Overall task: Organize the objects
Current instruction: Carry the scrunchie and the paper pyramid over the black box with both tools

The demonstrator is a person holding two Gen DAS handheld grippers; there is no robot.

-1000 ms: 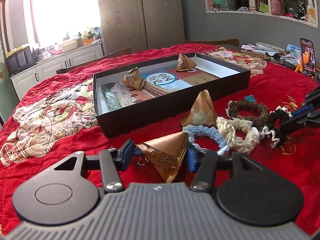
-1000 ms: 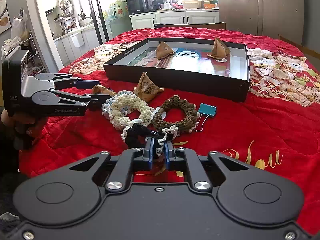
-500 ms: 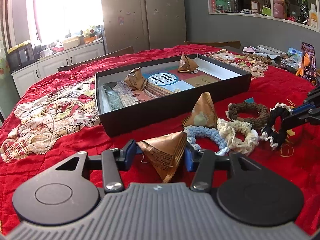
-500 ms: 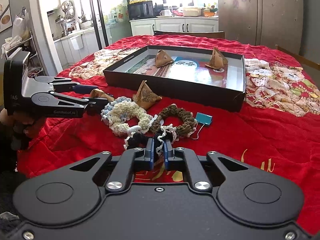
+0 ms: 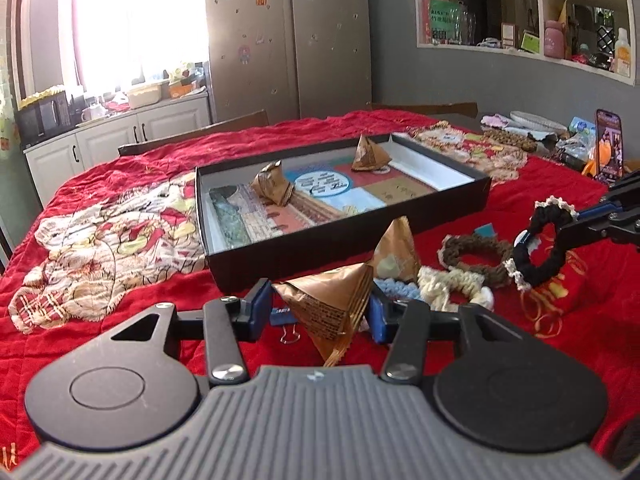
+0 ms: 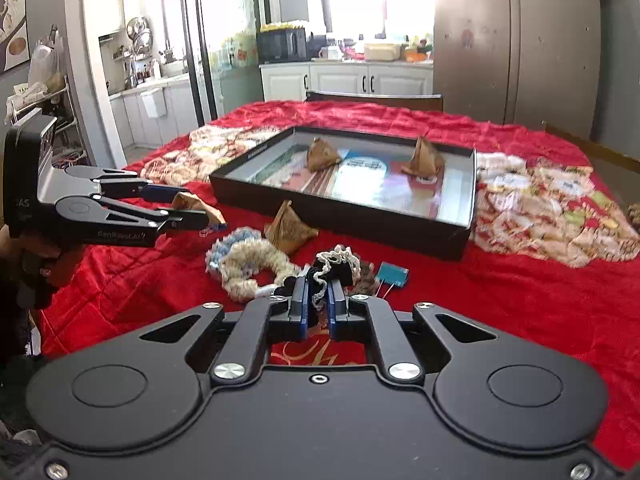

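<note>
Two lifts are in hand: the left gripper [image 5: 320, 312] clamps a brown pyramid packet [image 5: 330, 304] above the tabletop [image 5: 120, 312], the right gripper [image 6: 317, 304] pinches a black scrunchie [image 6: 334, 270]. Next, I judge, each carries over the black tray [image 5: 344, 248] wall and releases.

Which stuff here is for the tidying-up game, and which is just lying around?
For the tidying:
- black box
- pyramid packet in left gripper
- black scrunchie in right gripper
- loose scrunchies
- binder clip

Just around:
- phone
- fridge
- microwave
</note>
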